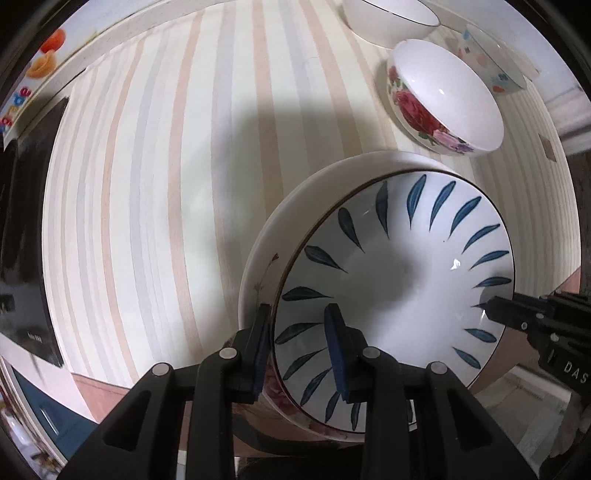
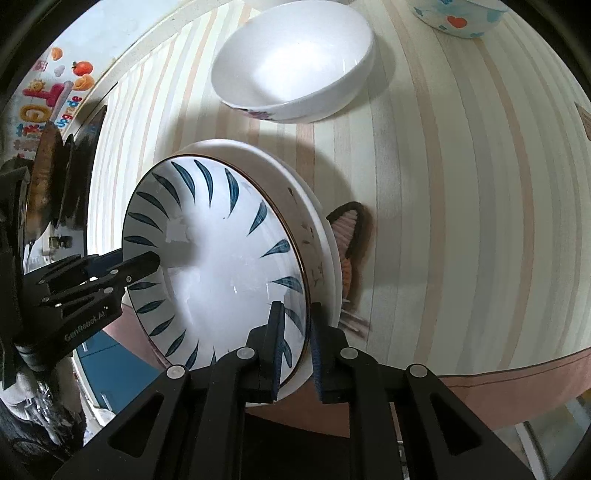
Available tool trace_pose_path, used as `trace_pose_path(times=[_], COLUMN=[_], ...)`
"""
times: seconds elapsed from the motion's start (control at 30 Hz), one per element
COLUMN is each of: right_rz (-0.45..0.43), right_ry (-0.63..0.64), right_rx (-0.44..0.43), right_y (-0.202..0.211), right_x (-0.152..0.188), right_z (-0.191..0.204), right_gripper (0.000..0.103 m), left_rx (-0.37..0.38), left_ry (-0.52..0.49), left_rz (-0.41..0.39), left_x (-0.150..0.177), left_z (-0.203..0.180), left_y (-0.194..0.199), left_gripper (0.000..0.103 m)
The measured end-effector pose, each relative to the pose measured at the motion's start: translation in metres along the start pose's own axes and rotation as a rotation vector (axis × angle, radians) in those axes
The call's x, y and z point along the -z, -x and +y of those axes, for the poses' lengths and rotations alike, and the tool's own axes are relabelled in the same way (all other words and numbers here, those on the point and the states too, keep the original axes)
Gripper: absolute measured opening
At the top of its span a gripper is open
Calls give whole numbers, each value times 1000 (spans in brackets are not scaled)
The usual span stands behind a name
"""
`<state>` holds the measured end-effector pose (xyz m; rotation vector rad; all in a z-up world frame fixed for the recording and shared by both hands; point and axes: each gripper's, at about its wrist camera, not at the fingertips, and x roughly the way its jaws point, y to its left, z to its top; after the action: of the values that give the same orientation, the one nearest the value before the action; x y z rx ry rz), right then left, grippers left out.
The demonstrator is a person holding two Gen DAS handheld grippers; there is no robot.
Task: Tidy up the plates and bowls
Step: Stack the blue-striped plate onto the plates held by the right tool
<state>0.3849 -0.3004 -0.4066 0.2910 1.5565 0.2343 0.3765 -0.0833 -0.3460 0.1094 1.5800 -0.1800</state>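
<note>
A white bowl with blue leaf marks (image 1: 399,280) sits nested in a larger white floral bowl (image 1: 280,236) near the table's front edge. My left gripper (image 1: 299,343) is shut on the rim of this stack, one finger inside, one outside. My right gripper (image 2: 297,339) is shut on the opposite rim (image 2: 303,280) in the same way. Each gripper shows in the other's view, the right in the left wrist view (image 1: 517,314) and the left in the right wrist view (image 2: 122,269). The stack (image 2: 221,251) looks tilted.
A rose-patterned white bowl (image 1: 443,96) stands behind the stack; it also shows in the right wrist view (image 2: 295,62). A plain white bowl (image 1: 391,18) and a bowl with coloured spots (image 1: 491,59) stand further back. A cat-shaped coaster (image 2: 351,236) lies beside the stack. The striped tablecloth (image 1: 184,184) covers the table.
</note>
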Motion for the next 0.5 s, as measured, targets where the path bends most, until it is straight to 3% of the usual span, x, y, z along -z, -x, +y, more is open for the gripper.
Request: trace_pose_path(times=[0.3,0.5], right_rz=[9,-17], right_ry=[12,35], right_rx=[-40,-16], right_y=[3,11], right_x=[0,9], right_z=[-5,-2], right_gripper=[16,17], left_rx=[-2,-16], left_ry=[51,83], left_rz=[-20,-80], left_x=[6,18], left_z=[9,19], left_y=[2,31], left_gripper=[26,26])
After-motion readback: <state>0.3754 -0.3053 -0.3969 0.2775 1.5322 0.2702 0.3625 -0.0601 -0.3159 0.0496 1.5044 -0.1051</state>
